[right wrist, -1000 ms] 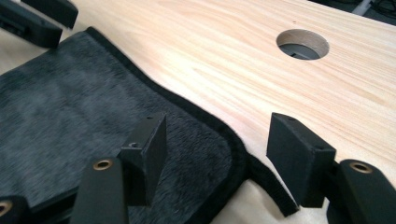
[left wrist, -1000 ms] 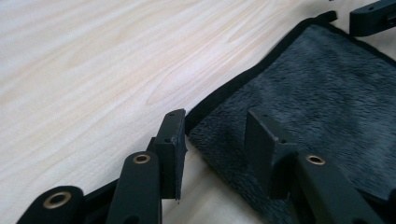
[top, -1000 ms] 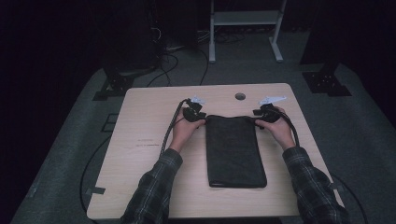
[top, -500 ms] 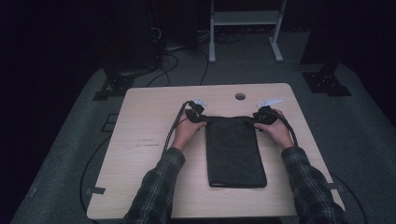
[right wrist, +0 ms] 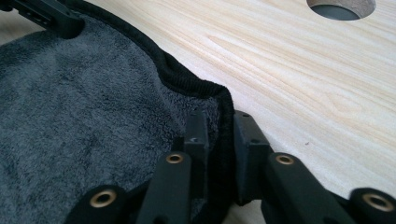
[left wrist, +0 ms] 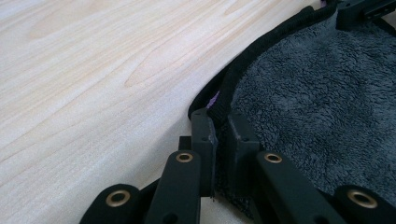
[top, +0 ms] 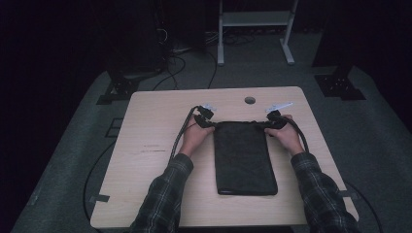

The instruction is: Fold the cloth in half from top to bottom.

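Observation:
A dark grey fleece cloth (top: 243, 155) with a black hem lies folded in a long rectangle on the wooden table (top: 155, 145). My left gripper (top: 209, 124) is at its far left corner. In the left gripper view the jaws (left wrist: 219, 123) have just been closing and now pinch the hem of the cloth (left wrist: 317, 102). My right gripper (top: 272, 124) is at the far right corner. Its jaws (right wrist: 219, 123) have also just been closing and clamp the hem of the cloth (right wrist: 84, 93). Both corners still rest low on the tabletop.
A round cable hole (top: 249, 100) sits in the table just beyond the cloth, also seen as the hole (right wrist: 341, 7) in the right gripper view. Cables trail from both grippers. A white metal stand (top: 252, 29) and dark equipment are on the floor behind.
Both grippers' jaws have closed onto the far corners of the cloth. The hands have stayed almost in place and the cloth has not shifted.

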`<control>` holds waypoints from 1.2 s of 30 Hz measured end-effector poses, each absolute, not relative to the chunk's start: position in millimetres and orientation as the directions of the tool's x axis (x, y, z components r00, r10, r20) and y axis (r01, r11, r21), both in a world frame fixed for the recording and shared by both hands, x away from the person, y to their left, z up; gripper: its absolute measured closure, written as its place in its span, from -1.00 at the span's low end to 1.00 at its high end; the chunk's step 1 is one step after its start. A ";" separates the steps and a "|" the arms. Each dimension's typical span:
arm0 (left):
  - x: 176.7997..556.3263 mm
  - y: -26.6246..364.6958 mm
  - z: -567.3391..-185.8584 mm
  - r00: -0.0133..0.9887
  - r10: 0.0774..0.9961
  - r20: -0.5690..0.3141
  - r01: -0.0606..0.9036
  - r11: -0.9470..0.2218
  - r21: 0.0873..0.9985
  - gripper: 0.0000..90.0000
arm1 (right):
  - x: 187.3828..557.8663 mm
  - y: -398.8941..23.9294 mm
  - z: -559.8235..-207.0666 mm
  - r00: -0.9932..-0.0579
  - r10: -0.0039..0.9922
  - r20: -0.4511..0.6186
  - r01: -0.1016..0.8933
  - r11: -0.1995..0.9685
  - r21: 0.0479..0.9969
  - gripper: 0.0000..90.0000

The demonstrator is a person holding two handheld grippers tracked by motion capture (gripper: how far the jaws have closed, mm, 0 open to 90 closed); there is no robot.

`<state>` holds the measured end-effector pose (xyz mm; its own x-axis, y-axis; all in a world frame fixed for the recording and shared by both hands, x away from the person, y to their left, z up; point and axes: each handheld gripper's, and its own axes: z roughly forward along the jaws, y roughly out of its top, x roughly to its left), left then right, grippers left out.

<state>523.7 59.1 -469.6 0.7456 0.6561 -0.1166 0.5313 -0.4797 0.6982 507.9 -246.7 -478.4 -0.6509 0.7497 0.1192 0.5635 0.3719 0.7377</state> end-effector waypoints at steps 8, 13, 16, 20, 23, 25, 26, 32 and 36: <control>524.7 64.2 -459.0 0.727 0.679 -0.102 0.525 -0.456 0.719 0.88 | 507.6 -240.3 -470.0 -0.616 0.782 0.095 0.562 0.352 0.748 0.80; 523.4 68.2 -437.2 0.735 0.675 -0.061 0.471 -0.444 0.763 0.88 | 508.0 -241.0 -454.4 -0.622 0.777 0.097 0.536 0.332 0.776 0.80; 518.0 72.2 -427.6 0.748 0.659 -0.074 0.453 -0.426 0.783 0.88 | 505.3 -241.2 -440.8 -0.633 0.770 0.080 0.510 0.337 0.791 0.80; 505.6 78.4 -421.0 0.768 0.631 -0.115 0.450 -0.403 0.797 0.88 | 496.0 -244.7 -433.1 -0.655 0.751 0.083 0.491 0.339 0.803 0.80; 493.0 82.4 -416.9 0.783 0.607 -0.134 0.444 -0.397 0.803 0.88 | 485.3 -247.7 -430.5 -0.674 0.733 0.092 0.476 0.335 0.813 0.79; 484.7 84.5 -415.0 0.794 0.591 -0.143 0.440 -0.396 0.806 0.88 | 477.8 -250.3 -430.1 -0.689 0.717 0.106 0.470 0.330 0.819 0.79; 481.0 85.2 -414.3 0.797 0.584 -0.150 0.442 -0.396 0.805 0.88 | 473.7 -251.6 -429.9 -0.692 0.712 0.116 0.470 0.322 0.822 0.79; 459.0 87.9 -414.6 0.816 0.550 -0.179 0.442 -0.393 0.806 0.88 | 452.9 -255.6 -430.3 -0.719 0.685 0.121 0.455 0.331 0.826 0.79; 445.9 89.3 -417.8 0.820 0.534 -0.207 0.455 -0.387 0.802 0.88 | 441.9 -258.4 -433.1 -0.729 0.670 0.141 0.457 0.322 0.829 0.79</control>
